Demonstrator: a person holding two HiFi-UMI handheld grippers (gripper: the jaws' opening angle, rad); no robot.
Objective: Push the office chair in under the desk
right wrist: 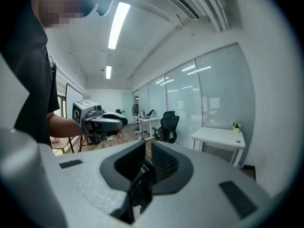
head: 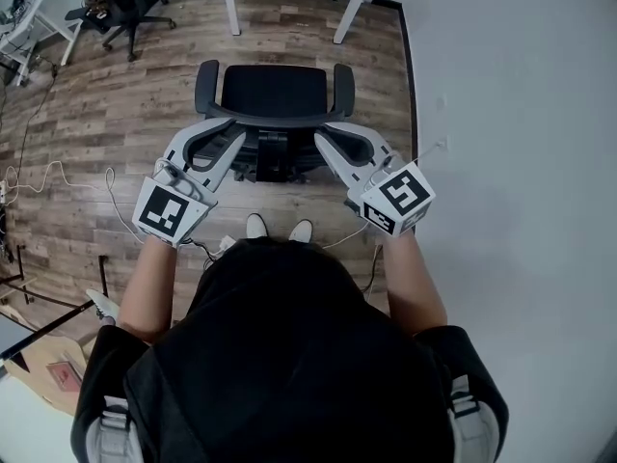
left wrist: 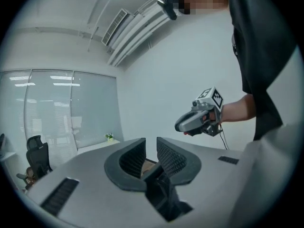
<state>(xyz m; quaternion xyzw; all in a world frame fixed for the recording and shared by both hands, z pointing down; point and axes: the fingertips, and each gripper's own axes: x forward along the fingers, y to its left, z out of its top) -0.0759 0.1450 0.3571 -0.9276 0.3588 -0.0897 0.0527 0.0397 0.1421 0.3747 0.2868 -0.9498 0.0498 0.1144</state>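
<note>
Seen from above in the head view, the black office chair (head: pixel 275 90) stands on the wooden floor, facing the white desk legs (head: pixel 231 3) at the top. I stand behind its backrest. My left gripper (head: pixel 231 135) reaches in beside the backrest's left end, and my right gripper (head: pixel 323 138) beside its right end; contact cannot be told. In the left gripper view the left gripper (left wrist: pixel 151 151) has a narrow gap and holds nothing. The right gripper (right wrist: pixel 148 153) has its jaws almost together, also empty. Each gripper view shows the other gripper, not the chair.
A second black office chair (head: pixel 125 3) stands at the far left, with cables (head: pixel 58 177) on the floor. A white wall (head: pixel 511 114) runs close along the right. The right gripper view shows a white table (right wrist: pixel 218 137) with a small plant (right wrist: pixel 235 126).
</note>
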